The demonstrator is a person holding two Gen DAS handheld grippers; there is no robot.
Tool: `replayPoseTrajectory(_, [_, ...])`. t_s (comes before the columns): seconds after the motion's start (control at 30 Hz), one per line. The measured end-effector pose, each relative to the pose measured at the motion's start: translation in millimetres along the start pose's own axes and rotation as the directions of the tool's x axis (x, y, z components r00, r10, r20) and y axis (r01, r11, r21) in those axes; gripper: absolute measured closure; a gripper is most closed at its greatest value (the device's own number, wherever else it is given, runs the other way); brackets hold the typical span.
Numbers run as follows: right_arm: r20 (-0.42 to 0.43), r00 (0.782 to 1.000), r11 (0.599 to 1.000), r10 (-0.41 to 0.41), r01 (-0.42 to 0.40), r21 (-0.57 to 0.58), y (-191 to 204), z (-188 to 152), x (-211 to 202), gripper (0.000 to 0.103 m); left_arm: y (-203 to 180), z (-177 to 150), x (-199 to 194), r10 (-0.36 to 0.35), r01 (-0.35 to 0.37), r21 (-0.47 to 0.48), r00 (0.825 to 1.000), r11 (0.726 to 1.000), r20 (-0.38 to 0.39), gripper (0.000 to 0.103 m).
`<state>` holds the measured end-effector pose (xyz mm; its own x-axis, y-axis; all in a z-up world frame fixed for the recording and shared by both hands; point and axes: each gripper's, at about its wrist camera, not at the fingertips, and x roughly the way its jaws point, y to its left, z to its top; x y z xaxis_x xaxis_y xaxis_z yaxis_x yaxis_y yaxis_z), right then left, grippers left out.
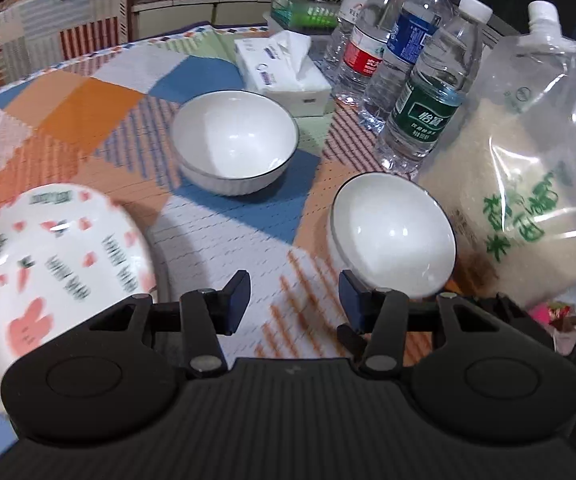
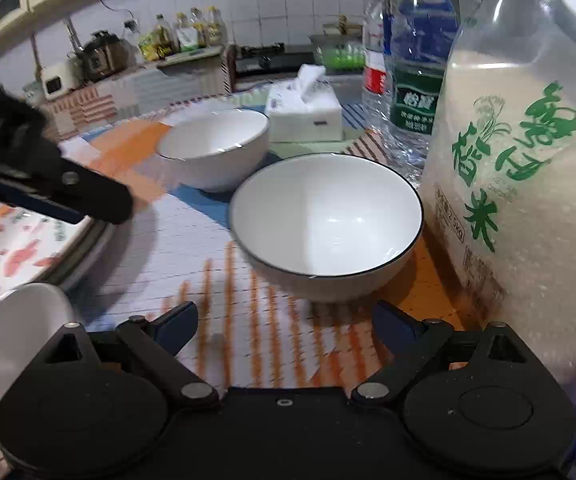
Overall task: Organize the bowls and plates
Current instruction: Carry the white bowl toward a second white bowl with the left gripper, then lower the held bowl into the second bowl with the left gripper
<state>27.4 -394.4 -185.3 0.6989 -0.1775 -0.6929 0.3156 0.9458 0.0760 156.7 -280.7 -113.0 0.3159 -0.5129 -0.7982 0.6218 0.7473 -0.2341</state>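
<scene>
My left gripper is hanging released, near bowl just ahead-right; right gripper is gaping empty, that bowl sitting straight ahead; patterned plate lying left.

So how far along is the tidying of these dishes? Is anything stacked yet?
Little looks done. The two white bowls, the near bowl by the rice bag and the far bowl by the tissue box, sit apart, unstacked. The patterned plate lies off to the side. Nothing is in hand: both the left gripper and right gripper have empty, open jaws. Gathering everything remains.
</scene>
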Motion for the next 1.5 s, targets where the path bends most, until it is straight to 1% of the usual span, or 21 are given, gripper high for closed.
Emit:
replayPoseTrajectory(0.1, [-0.006,1.0,1.0,-0.005,0.005,0.002,-5,2,10,0.007,-3,6,22,-0.011,0.011,-0.025,1.0,1.0,-0.024,0.055])
replayPoseTrajectory(0.13, [-0.004,1.0,1.0,-0.006,0.006,-0.003,-5,2,11,0.007,-5,8,29,-0.008,0.007,-0.033,0.999,0.999,-0.031,0.053])
replayPoseTrajectory(0.17, [-0.002,1.0,1.0,-0.008,0.008,-0.012,-6,3,13,0.007,-6,8,34,-0.014,0.013,-0.044,1.0,0.999,-0.02,0.053])
replayPoseTrajectory(0.23, [-0.003,1.0,0.999,-0.02,0.02,-0.034,-5,3,17,0.007,-10,10,43,-0.018,0.017,-0.048,0.999,0.999,-0.027,0.053])
replayPoseTrajectory(0.33, [0.016,1.0,0.999,-0.026,0.026,-0.046,-6,3,20,0.007,-18,8,56,-0.029,0.027,-0.04,0.999,0.999,-0.039,0.056])
replayPoseTrajectory(0.4, [0.022,1.0,0.999,-0.016,0.017,-0.045,-6,3,23,0.007,-22,7,63,-0.031,0.029,-0.033,0.998,0.999,-0.052,0.065])
replayPoseTrajectory(0.43, [0.025,1.0,0.999,-0.014,0.015,-0.047,-6,2,24,0.007,-22,7,66,-0.037,0.035,-0.035,0.998,0.999,-0.057,0.076])
replayPoseTrajectory(0.47, [0.03,0.999,0.998,-0.015,0.017,-0.054,-6,2,25,0.007,-22,7,69,-0.045,0.043,-0.042,0.997,0.998,-0.061,0.084])
replayPoseTrajectory(0.57, [0.035,0.999,0.998,-0.026,0.028,-0.064,-4,1,28,0.007,-17,8,71,-0.072,0.067,-0.091,0.996,0.994,-0.058,0.088])
replayPoseTrajectory(0.67, [0.043,0.999,0.997,-0.033,0.036,-0.067,-2,0,29,0.007,-15,10,69,-0.067,0.061,-0.069,0.994,0.996,-0.083,0.09])
replayPoseTrajectory(0.73, [0.046,0.999,0.997,-0.028,0.031,-0.068,-3,0,29,0.007,-15,11,64,-0.056,0.051,-0.052,0.993,0.997,-0.1,0.09])
replayPoseTrajectory(0.83, [0.042,0.999,0.997,-0.019,0.022,-0.069,-4,1,27,0.007,-12,13,55,-0.065,0.059,-0.054,0.99,0.997,-0.125,0.09])
replayPoseTrajectory(0.9, [0.012,1.0,0.997,-0.007,0.008,-0.082,-2,4,22,0.008,-12,15,50,-0.052,0.049,-0.026,0.988,0.998,-0.144,0.09])
replayPoseTrajectory(0.93, [0.011,1.0,0.996,0.007,-0.006,-0.087,0,7,20,0.008,-11,16,45,-0.055,0.053,-0.022,0.988,0.998,-0.143,0.09])
replayPoseTrajectory(1.03, [0.027,0.999,0.994,0.041,-0.038,-0.105,0,13,8,0.008,-8,18,29,-0.074,0.069,-0.038,0.987,0.997,-0.145,0.09])
replayPoseTrajectory(1.17, [0.07,0.995,0.982,0.073,-0.059,-0.181,9,18,-13,0.008,-5,18,0,-0.071,0.066,-0.042,0.989,0.997,-0.131,0.09])
replayPoseTrajectory(1.33, [0.099,0.983,0.961,0.156,-0.128,-0.243,18,23,-39,0.008,7,14,-35,-0.069,0.063,-0.055,0.99,0.996,-0.12,0.09])
replayPoseTrajectory(1.4, [0.112,0.975,0.949,0.192,-0.155,-0.276,23,23,-50,0.008,12,11,-48,-0.06,0.055,-0.053,0.991,0.997,-0.116,0.09])
replayPoseTrajectory(1.5, [0.108,0.96,0.933,0.259,-0.22,-0.285,28,25,-64,0.008,20,6,-67,-0.052,0.047,-0.052,0.992,0.998,-0.113,0.09])
